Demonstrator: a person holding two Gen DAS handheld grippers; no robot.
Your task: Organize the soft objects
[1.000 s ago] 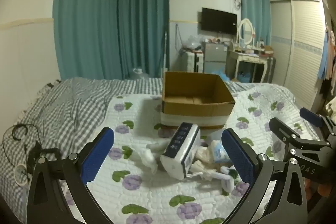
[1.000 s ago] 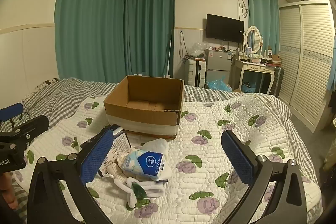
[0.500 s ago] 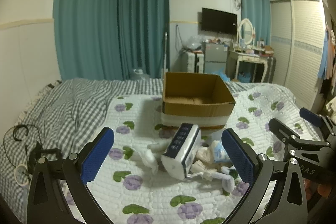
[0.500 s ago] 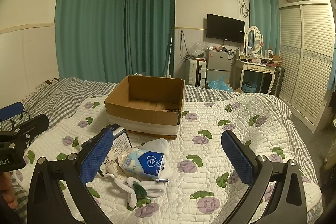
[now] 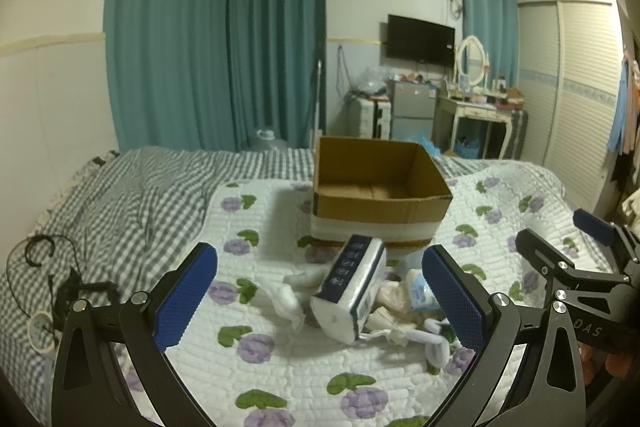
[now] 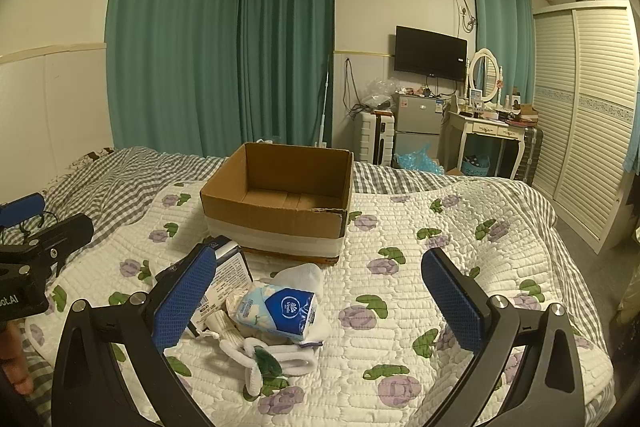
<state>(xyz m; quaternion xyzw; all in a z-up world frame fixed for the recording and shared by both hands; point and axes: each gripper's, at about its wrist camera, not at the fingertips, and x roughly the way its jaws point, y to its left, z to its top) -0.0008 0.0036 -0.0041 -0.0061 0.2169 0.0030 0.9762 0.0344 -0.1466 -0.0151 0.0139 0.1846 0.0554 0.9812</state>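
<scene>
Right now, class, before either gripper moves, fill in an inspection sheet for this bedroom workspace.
Surface: bed with floral quilt over a grey checked cover.
Job's things: open cardboard box, nothing seen inside; large tissue pack, small blue tissue pack and white soft items piled in front of it.
Clutter: nothing seen beyond the pile.
Grippers: left gripper and right gripper both open, holding nothing.
Cables: black cord on the checked cover.
Surroundings: teal curtains, television, wardrobe.
</scene>
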